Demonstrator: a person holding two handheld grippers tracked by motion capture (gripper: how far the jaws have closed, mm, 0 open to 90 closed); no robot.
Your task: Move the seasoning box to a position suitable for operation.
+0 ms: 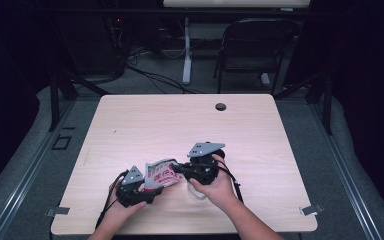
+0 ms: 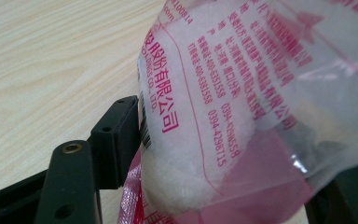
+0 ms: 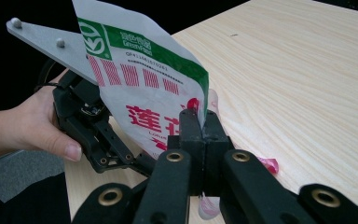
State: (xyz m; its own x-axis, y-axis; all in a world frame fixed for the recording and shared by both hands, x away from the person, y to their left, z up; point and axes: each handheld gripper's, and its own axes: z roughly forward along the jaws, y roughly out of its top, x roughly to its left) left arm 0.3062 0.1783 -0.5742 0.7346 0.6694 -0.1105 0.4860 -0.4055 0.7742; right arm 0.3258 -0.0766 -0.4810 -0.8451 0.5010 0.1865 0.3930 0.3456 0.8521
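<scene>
Bag: we saw a plastic bag (image 1: 161, 173) with white grains inside, red and green print, held up above the near part of the table (image 1: 180, 125), between the two grippers.
Right gripper: our right gripper (image 3: 204, 122) had its jaws pressed together on one edge of the bag, and the thin plastic came out below them.
Left gripper: our left gripper (image 1: 147, 186) stood at the other end of the bag; the jaws were spread wide, the bag lay between them, one black jaw just beside the plastic. We could not tell if it touched.
Hands: each hand held its own gripper, the left hand (image 3: 37, 121) near the table edge.
Chair: a dark folding chair (image 1: 252, 47) stood behind the table.
</scene>
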